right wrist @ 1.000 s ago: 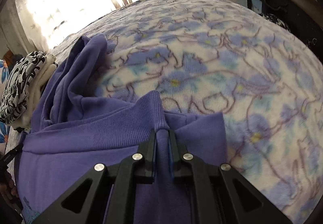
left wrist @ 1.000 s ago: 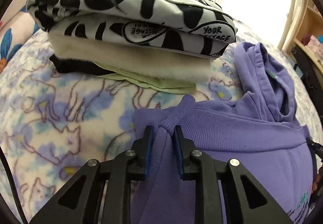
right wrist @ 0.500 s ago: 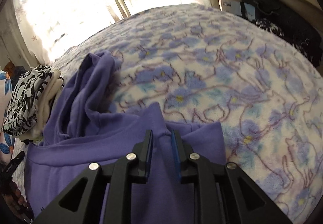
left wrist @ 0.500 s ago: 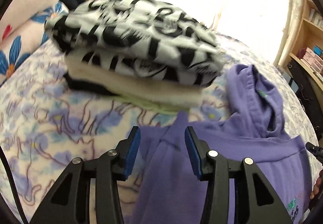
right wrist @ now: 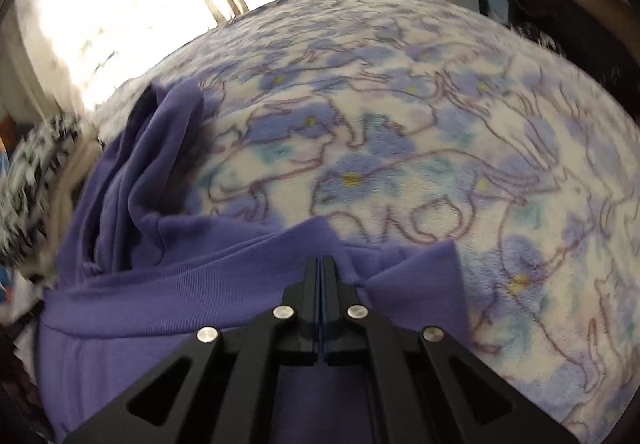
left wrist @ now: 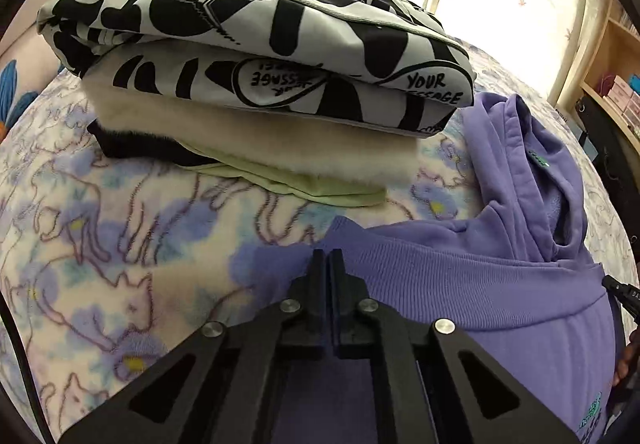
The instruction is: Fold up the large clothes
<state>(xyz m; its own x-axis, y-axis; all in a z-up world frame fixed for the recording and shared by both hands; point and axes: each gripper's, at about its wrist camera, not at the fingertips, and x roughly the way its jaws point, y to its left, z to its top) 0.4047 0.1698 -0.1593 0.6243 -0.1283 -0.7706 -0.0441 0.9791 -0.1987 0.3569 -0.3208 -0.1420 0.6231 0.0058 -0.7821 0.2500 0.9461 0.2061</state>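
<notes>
A purple hoodie (left wrist: 480, 284) lies folded on the bed, its ribbed band across the front and its hood (left wrist: 520, 164) bunched behind. My left gripper (left wrist: 328, 256) hovers at the band's left corner, its jaws closing until the pads meet, with no cloth visible between them. In the right wrist view the hoodie (right wrist: 180, 284) fills the lower left. My right gripper (right wrist: 321, 262) sits over the band's right corner, jaws closing pad to pad, also with no cloth seen between them.
A stack of folded clothes (left wrist: 260, 44), black-and-white print on top, stands on the bedspread (left wrist: 100, 224) just behind the hoodie's left corner. Flowered bedspread (right wrist: 440, 124) stretches to the right. Wooden shelves (left wrist: 616, 84) stand past the bed, with a bright curtained window behind.
A second ago both grippers pinched the hoodie's band corners. They lifted back and opened, letting the cloth go, then came forward again with their jaws shut together.
</notes>
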